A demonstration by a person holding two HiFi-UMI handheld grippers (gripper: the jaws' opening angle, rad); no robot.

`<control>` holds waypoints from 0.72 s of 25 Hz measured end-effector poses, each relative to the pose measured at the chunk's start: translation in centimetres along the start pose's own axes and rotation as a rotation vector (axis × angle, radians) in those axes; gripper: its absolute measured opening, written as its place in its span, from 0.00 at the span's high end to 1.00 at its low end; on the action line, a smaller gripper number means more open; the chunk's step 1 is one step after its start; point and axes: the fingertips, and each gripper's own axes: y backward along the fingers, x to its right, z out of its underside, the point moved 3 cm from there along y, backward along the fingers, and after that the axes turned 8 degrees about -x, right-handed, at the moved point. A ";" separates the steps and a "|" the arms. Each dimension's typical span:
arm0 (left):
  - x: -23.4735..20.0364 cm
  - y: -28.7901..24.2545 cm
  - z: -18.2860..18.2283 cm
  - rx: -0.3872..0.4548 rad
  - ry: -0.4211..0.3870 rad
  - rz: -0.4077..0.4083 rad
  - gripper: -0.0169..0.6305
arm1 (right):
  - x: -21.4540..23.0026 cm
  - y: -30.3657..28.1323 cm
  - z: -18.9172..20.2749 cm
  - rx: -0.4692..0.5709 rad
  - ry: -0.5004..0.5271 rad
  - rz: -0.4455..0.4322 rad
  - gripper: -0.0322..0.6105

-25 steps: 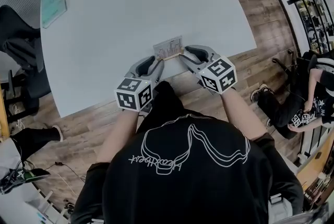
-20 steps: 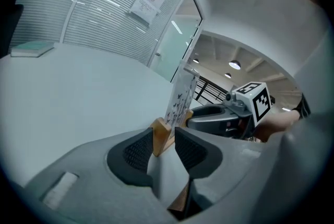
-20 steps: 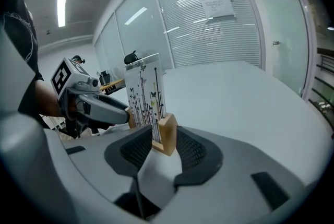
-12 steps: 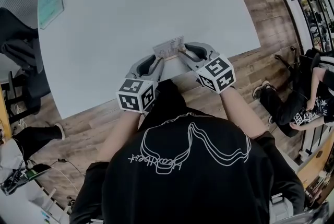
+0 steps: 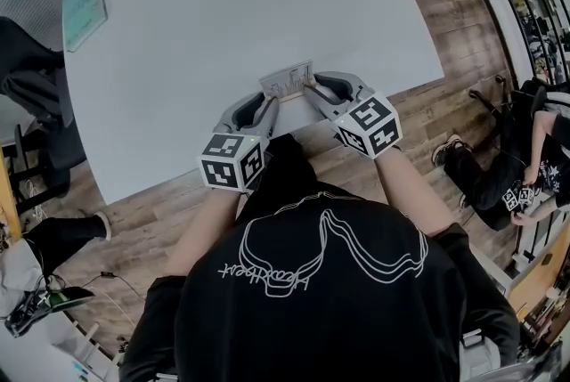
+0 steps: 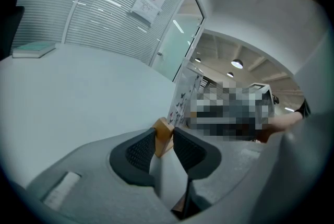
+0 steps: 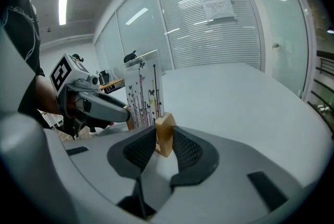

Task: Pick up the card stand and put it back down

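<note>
The card stand (image 5: 287,81) sits on the white bench (image 5: 223,6) close to its near edge, just above the middle of the head view, with its printed card (image 7: 142,91) upright. I take it by the wood at either side. One wooden end (image 6: 163,133) stands between the pads of my left claw (image 5: 268,106), and the other wooden end (image 7: 165,131) stands between the pads of my right claw (image 5: 311,92). Both claws are closing, partway shut, and the pads already look to be pressing the wood. To do this well, I think I should finish both squeezes evenly before lifting. Then I should hold the two claws level, so the card does not tip, and raise it straight up off the bench.
</note>
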 end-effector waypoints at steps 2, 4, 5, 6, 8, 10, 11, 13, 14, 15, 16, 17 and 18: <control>0.0 0.1 0.0 0.002 0.003 0.003 0.80 | -0.1 0.0 0.0 0.003 0.000 0.003 0.79; 0.0 0.1 0.0 -0.001 -0.004 0.001 0.80 | -0.1 0.1 0.0 0.004 -0.001 0.007 0.79; 0.1 0.1 0.1 -0.005 -0.014 -0.003 0.80 | -0.1 0.1 0.0 0.003 -0.002 0.010 0.79; 0.2 0.1 0.1 -0.010 -0.027 -0.009 0.80 | -0.1 0.1 0.1 0.003 -0.002 0.013 0.79; 0.2 0.1 0.1 -0.016 -0.044 -0.015 0.80 | -0.2 0.1 0.1 0.003 -0.002 0.017 0.79; 0.2 0.4 0.1 -0.014 -0.042 -0.014 0.80 | -0.3 0.1 0.0 0.008 -0.007 0.018 0.79; 0.2 0.5 0.0 -0.012 -0.041 -0.012 0.80 | -0.5 0.2 -0.1 0.012 -0.008 0.020 0.79; 0.2 0.9 -0.2 -0.008 -0.048 -0.014 0.80 | -0.8 0.5 -0.5 0.021 0.002 0.034 0.79; 0.3 1.1 -0.4 -0.006 -0.055 -0.017 0.80 | -0.9 0.7 -0.7 0.026 0.008 0.043 0.79; 0.5 1.3 -0.6 -0.003 -0.062 -0.019 0.80 | -1.0 1.0 -0.9 0.033 0.008 0.048 0.79; 0.7 1.5 -0.9 0.001 -0.066 -0.019 0.81 | -1.1 1.3 -1.1 0.041 0.000 0.050 0.79; 0.9 1.8 -1.1 0.007 -0.068 -0.016 0.81 | -1.2 1.6 -1.2 0.046 -0.011 0.049 0.79; 1.1 2.1 -1.3 0.014 -0.069 -0.013 0.81 | -1.4 1.9 -1.4 0.051 -0.020 0.047 0.79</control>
